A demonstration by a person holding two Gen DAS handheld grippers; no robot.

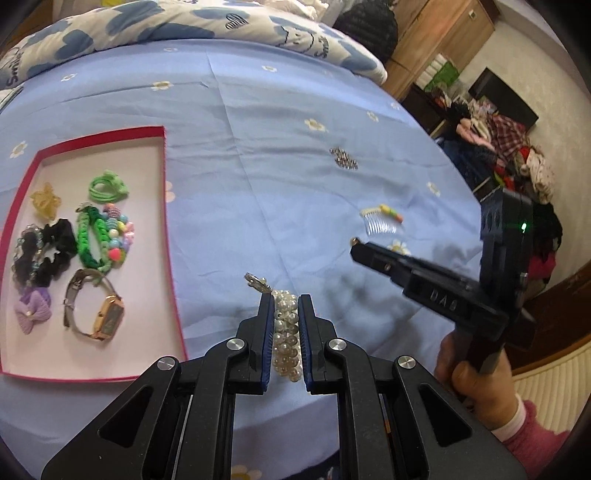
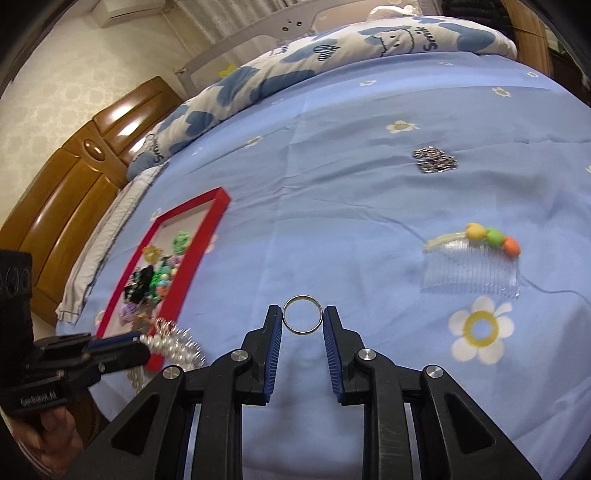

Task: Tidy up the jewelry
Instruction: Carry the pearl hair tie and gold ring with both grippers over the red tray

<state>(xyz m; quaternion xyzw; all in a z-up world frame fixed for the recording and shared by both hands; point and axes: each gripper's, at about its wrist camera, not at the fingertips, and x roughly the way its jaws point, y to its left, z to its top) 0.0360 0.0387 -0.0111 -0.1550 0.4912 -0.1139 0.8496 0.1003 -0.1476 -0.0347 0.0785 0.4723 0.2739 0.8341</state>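
My left gripper (image 1: 285,301) is shut on a white pearl hair clip (image 1: 286,332) with a silver clasp, held above the blue bedsheet. In the right wrist view the same left gripper (image 2: 138,341) shows at the lower left with the pearl hair clip (image 2: 173,345) in its tips. My right gripper (image 2: 302,314) is shut on a silver ring (image 2: 302,314), pinched upright between the blue pads. The red-rimmed tray (image 1: 164,177) lies to the left, holding hair ties, a beaded bracelet and a gold watch (image 1: 107,317). The right gripper (image 1: 356,249) also shows from the side in the left wrist view.
A clear hair comb (image 2: 472,273) with coloured beads and a glittery silver piece (image 2: 436,160) lie loose on the sheet (image 2: 351,206). A folded quilt (image 1: 221,22) lines the far edge. A wooden headboard (image 2: 74,177) stands left of the bed; piled clothes (image 1: 517,162) sit beyond its right side.
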